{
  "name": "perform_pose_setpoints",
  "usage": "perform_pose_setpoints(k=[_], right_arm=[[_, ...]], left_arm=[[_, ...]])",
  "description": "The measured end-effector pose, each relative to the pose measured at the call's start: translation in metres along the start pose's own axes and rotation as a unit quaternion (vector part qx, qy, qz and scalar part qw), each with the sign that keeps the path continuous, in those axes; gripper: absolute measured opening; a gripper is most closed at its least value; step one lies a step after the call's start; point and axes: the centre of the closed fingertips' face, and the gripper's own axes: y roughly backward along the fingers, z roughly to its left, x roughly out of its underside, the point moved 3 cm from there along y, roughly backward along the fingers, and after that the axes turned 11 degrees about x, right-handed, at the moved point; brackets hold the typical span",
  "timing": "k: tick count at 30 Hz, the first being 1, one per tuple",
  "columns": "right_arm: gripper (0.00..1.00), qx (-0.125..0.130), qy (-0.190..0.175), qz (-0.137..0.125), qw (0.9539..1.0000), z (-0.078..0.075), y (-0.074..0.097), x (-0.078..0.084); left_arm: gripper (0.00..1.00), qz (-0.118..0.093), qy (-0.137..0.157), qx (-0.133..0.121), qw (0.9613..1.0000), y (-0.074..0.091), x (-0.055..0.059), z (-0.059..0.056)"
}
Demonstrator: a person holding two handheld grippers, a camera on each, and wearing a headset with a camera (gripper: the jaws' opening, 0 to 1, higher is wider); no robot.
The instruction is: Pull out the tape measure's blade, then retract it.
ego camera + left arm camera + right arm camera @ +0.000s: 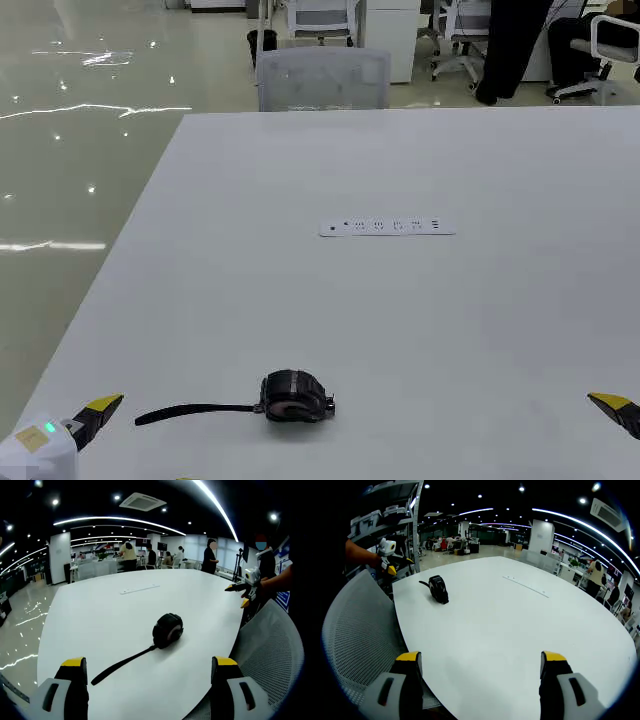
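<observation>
Yellow tips cap the fingers [75,662] of the left gripper [150,661]. They stand wide apart, with nothing between them but the white bench [100,615]. Just past them the tape measure [167,629] lies on the bench, a black case close to the near edge. Its black strap [122,664] trails flat toward this gripper, and the loose end stops near the fingertips without touching them.

The right gripper [480,656] is well off to the right along the same near edge. Its fingers [552,656] are likewise spread, with nothing in them. In the right gripper view the tape measure sits a good way to the left, apart from both grippers, and the left gripper is beyond it in a person's hand.

In the head view the case lies between the two grippers, nearer the left one, with the strap pointing left.

A mesh chair [272,650] back stands against the near edge of the bench. Farther out, around the middle of the top, is a flat white power strip [387,227]. A grey chair [322,78] is pushed up to the far end. Glossy floor [70,150] reflects the ceiling lights to the left.
</observation>
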Motion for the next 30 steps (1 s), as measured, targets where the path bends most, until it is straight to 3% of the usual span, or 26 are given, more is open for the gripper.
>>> perform_pose_setpoints(k=[13,30], right_arm=[[1.00,0.007,-0.003,-0.003,1.0000,-0.0015,0.0052,0.0003],[1.00,0.008,-0.004,-0.001,1.0000,-0.0013,0.0077,0.0001]], left_arm=[[1.00,-0.008,0.006,0.006,0.9999,-0.0008,-0.0023,0.0009],[1.00,-0.001,-0.001,0.008,1.0000,0.0017,-0.0050,0.0031]])
